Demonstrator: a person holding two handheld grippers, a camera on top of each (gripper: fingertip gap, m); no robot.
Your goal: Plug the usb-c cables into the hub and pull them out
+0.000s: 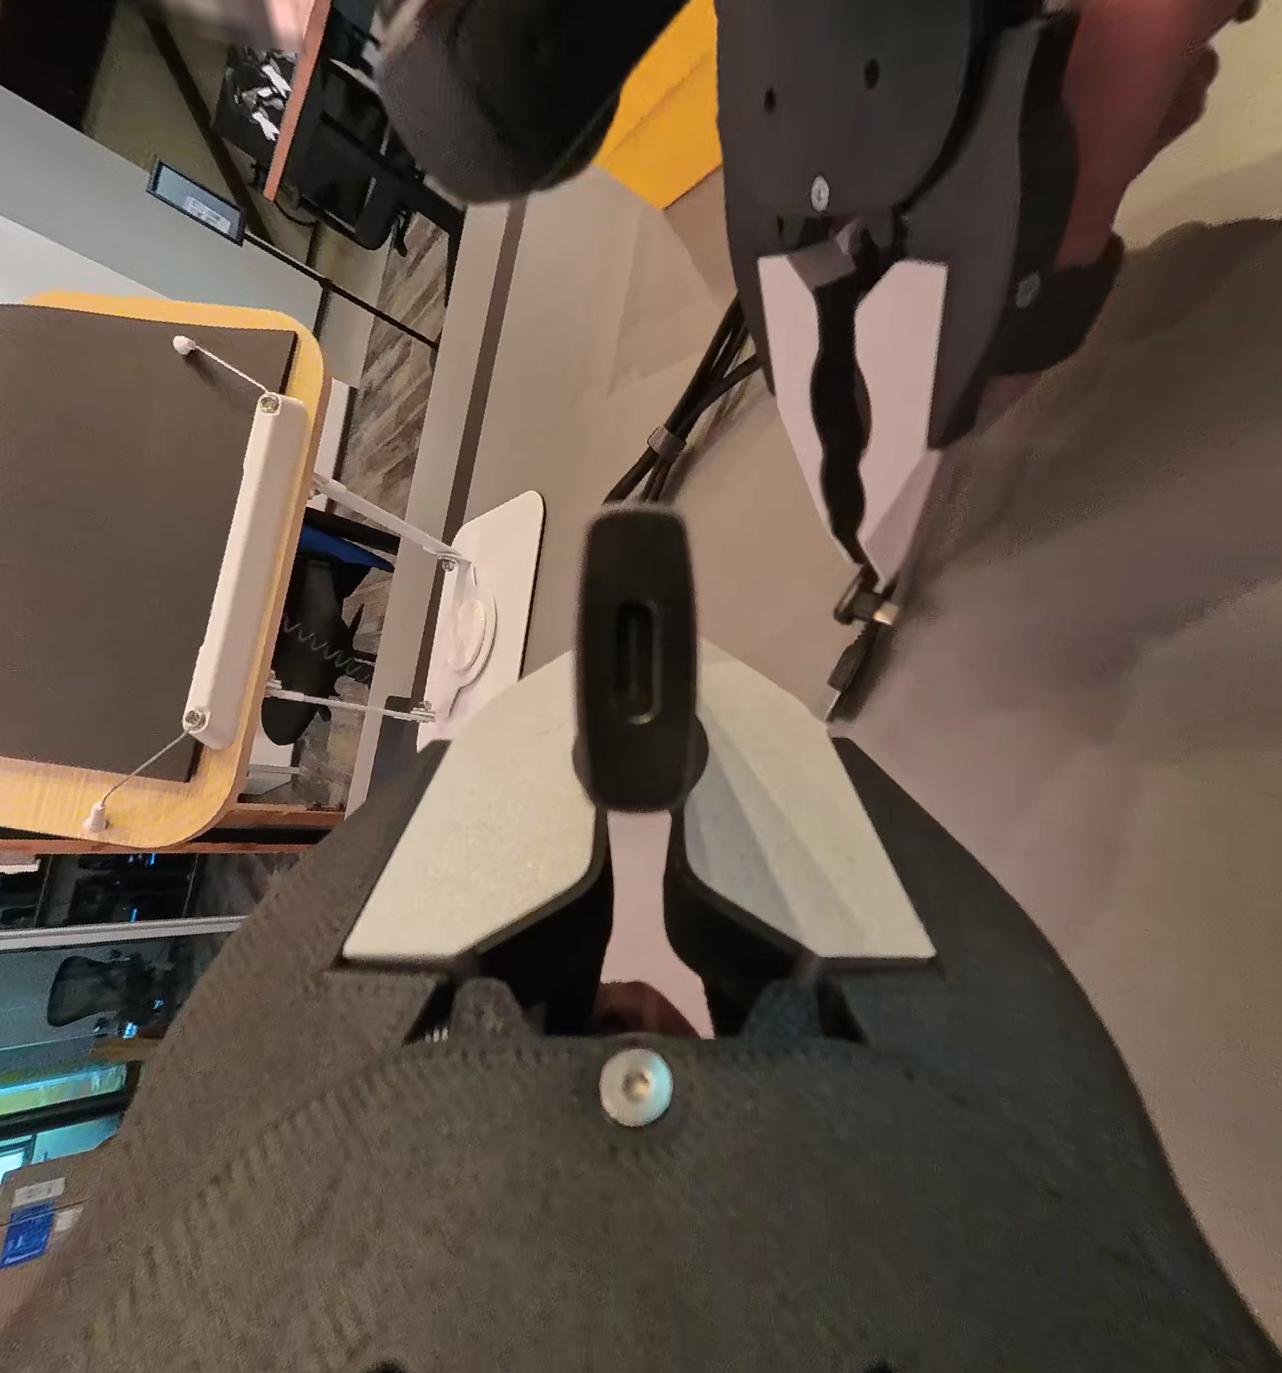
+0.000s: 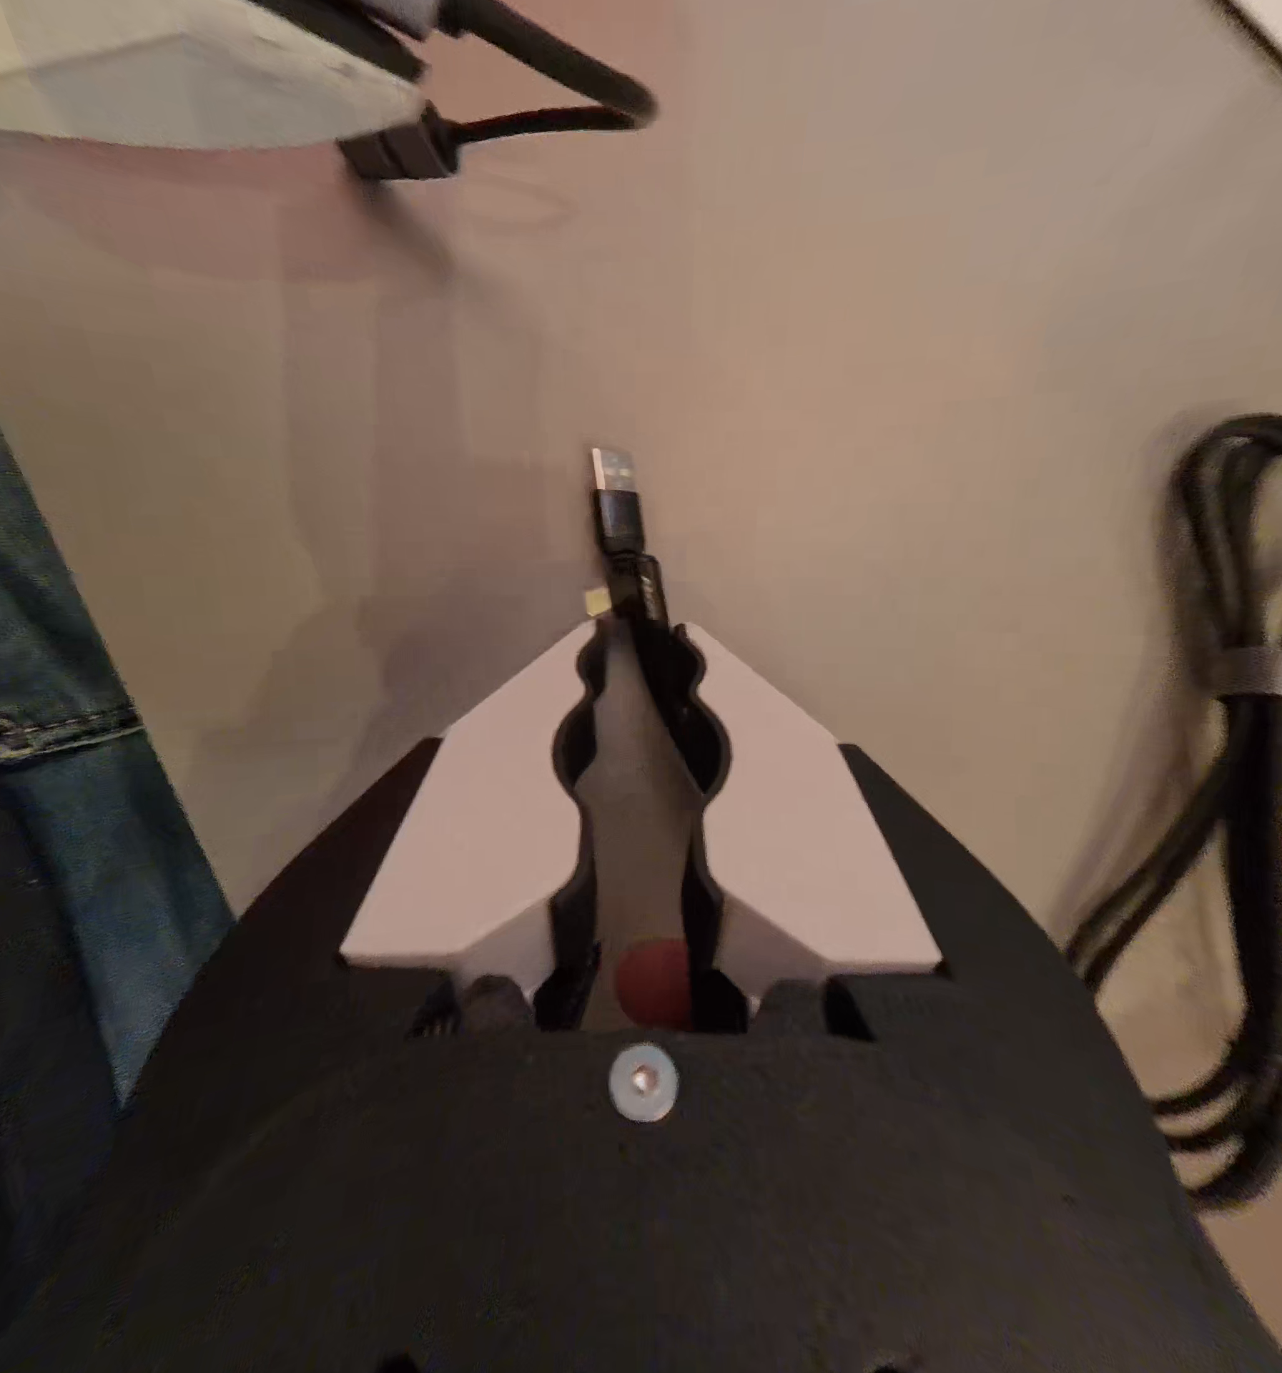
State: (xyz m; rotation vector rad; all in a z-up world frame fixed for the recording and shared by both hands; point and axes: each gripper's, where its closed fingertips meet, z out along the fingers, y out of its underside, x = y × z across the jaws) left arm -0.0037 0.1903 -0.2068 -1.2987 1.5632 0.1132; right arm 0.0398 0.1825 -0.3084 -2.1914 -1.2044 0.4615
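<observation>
Closest in on the left wrist view, the left gripper [image 1: 636, 750] has its white fingers pinched in tight on the black hub [image 1: 636, 657], which stands end-on to the lens with an oval port facing out and empty. Just past it, the hub's black lead runs off across the grey table [image 1: 1143, 743] to a cable bundle [image 1: 667, 446] tied with a band.

Over on the right wrist view, the right gripper [image 2: 641, 631] is nearly closed, the wavy black pads [image 2: 701, 713] clamping a black usb-c cable [image 2: 649, 594] right at the tips. The plug's metal tip [image 2: 594, 600] pokes out to the left of the fingertips, clear of any port. Just beyond lies a second connector [image 2: 615, 490], a wider silver-ended plug, flat on the table and pointing away.

Further off, a coil of black cable [image 2: 1232, 743] with a grey strap sits toward the table's right edge. At the far left corner of that view the other gripper's white finger [image 2: 177, 89] shows, with the hub's end and its looping lead [image 2: 548, 119] at its tip. Blue denim [image 2: 43, 706] hangs by the left edge.

Back in the left view, the right gripper [image 1: 864, 565] hangs above the hub, cable plug at its tip, the two well apart.
</observation>
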